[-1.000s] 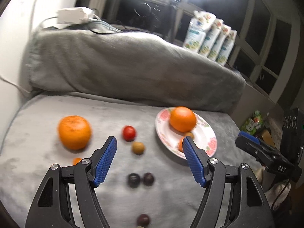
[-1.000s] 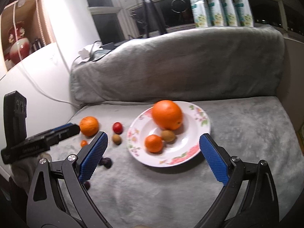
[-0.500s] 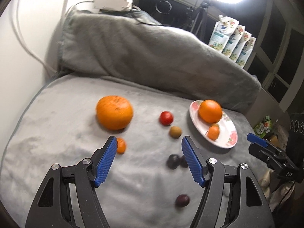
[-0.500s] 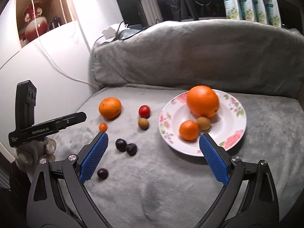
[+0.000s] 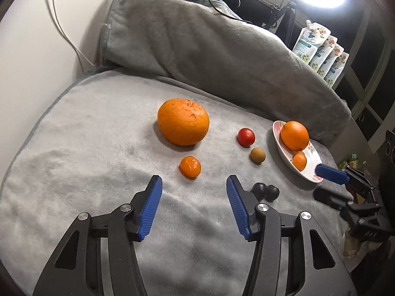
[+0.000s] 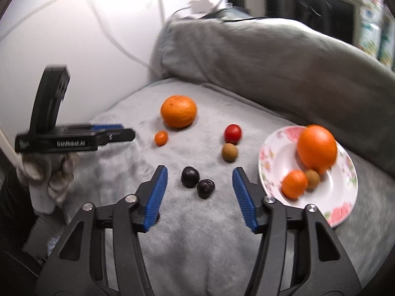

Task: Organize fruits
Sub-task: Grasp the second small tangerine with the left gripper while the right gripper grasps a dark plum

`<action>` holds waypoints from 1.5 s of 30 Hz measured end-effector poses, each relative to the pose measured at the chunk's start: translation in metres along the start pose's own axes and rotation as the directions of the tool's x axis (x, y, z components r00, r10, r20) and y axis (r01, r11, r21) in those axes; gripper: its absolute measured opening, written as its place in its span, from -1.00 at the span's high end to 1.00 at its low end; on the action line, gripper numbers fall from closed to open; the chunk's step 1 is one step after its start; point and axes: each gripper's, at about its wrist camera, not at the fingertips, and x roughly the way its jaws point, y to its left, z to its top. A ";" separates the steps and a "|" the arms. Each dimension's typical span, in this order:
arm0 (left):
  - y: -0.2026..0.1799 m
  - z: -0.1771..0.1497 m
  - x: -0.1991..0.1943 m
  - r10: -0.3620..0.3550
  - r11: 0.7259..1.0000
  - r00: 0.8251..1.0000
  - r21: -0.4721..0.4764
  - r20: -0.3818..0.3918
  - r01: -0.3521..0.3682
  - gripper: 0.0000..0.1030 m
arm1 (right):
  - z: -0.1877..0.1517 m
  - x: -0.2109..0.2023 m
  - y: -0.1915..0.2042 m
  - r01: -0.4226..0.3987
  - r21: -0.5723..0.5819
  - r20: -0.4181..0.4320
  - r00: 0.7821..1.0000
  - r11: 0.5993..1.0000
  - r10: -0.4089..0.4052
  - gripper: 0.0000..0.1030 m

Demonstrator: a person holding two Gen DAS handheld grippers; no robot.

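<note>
Above blanket [image 5: 98, 148], closing, empty fingers [image 5: 153, 204]

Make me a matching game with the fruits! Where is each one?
Things:
1. big orange
2. red tomato
3. two dark plums
4. tiny orange fruit

Places:
A. on the blanket, ahead of the left gripper
B. on the flowered plate
C. just ahead of the right gripper
D. on the blanket, next to a small brown fruit

Pairs: 1-B, 2-D, 3-C, 4-A
</note>
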 end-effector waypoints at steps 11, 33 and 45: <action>0.003 0.009 0.019 -0.019 1.000 0.999 0.004 -0.032 0.019 0.07 | 0.005 0.057 0.018 -0.050 -0.131 -0.162 0.986 0.990 0.028 0.18; -0.003 0.016 0.063 0.034 0.999 0.992 0.044 -0.121 -0.028 0.29 | 0.002 0.095 0.017 -0.038 -0.199 -0.238 0.971 0.979 -0.011 0.32; 0.001 0.016 0.064 0.035 0.999 0.992 0.040 -0.119 -0.030 0.56 | 0.005 0.093 0.021 -0.049 -0.187 -0.227 0.974 0.981 0.006 0.49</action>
